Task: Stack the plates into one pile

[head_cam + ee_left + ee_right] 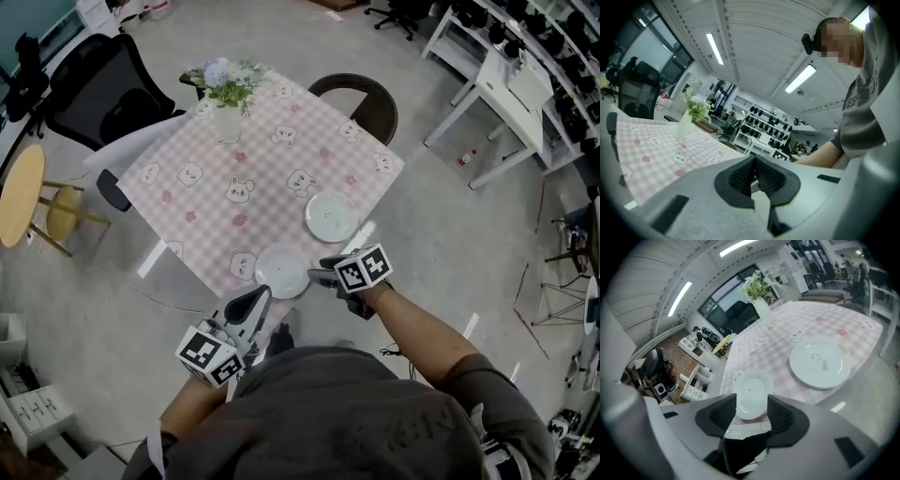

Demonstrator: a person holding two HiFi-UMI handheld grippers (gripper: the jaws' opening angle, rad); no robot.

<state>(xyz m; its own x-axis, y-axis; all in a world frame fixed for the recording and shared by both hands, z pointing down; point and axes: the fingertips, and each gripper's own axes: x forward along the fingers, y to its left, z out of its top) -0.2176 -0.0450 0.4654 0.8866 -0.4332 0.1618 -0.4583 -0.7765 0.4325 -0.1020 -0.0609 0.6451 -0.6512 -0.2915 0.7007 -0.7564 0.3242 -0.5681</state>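
Approach to the first plate, with nothing stacked yet.

The right gripper hangs with its jaws apart and empty. The small round white plate lies just ahead of its tips on the pink checked tablecloth, framed between the jaws but untouched. The larger round white plate sits farther ahead and off to that gripper's right, apart from the small one. The left gripper has its jaws together on nothing. Next, the right gripper likely needs to drop to the near rim, close on it, and carry the small plate onto the larger one.
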